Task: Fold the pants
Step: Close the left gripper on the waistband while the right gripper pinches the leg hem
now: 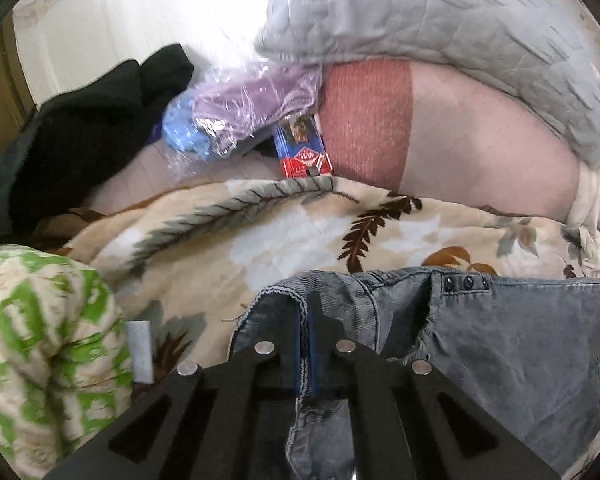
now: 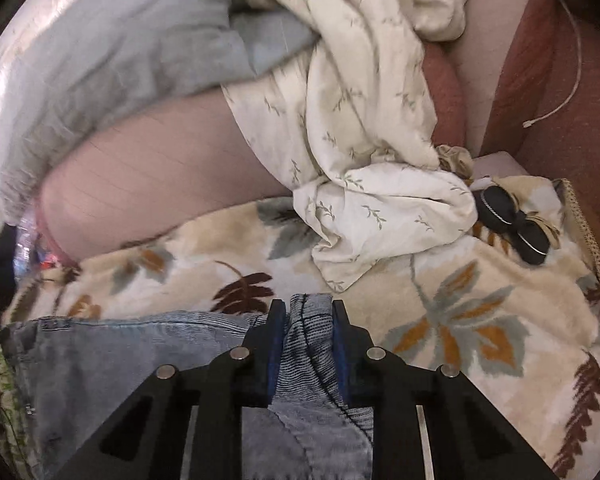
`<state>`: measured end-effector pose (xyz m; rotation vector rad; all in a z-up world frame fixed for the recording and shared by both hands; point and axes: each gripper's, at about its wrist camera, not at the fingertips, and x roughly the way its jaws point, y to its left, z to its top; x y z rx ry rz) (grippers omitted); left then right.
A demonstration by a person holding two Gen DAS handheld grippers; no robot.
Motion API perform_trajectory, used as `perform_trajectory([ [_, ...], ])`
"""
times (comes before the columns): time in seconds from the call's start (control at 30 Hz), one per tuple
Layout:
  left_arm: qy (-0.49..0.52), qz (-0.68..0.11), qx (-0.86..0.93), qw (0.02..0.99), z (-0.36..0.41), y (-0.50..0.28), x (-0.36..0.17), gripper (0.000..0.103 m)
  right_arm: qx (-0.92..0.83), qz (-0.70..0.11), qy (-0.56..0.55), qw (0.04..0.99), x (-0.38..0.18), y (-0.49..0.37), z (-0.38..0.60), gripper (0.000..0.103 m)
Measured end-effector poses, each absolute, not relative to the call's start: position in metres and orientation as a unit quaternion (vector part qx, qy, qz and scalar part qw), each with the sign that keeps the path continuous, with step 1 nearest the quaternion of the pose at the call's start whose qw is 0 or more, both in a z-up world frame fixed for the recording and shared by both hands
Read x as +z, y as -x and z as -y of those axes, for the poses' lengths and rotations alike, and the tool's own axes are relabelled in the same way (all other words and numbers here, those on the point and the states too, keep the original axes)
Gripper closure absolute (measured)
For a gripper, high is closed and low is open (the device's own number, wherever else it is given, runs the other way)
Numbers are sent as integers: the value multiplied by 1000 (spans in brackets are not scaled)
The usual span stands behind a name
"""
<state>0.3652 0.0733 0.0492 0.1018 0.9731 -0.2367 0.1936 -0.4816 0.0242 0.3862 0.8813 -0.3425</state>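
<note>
Blue-grey denim pants lie on a cream blanket with a leaf print. My left gripper is shut on the pants' waistband edge near their left corner, the fabric pinched thin between the blue pads. The snap buttons of the fly show to its right. In the right wrist view the same pants spread to the left, and my right gripper is shut on a bunched fold of the waistband, which fills the gap between its pads. The lower part of the pants is hidden under both grippers.
Around the blanket lie a pink pillow, a grey quilt, a black garment, a plastic-wrapped purple bundle, a red and blue box and a green-patterned cloth. A white leafy sheet and a black bow lie to the right.
</note>
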Motion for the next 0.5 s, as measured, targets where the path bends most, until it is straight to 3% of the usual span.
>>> perform_trajectory([
  [0.33,-39,-448,-123,885,-74,-331,77,100,-159,-400,-194,881,39,-150,475,80],
  [0.5,0,-435,-123,892,-97,-305,105,100,-164,-374,-199,891,73,-136,474,80],
])
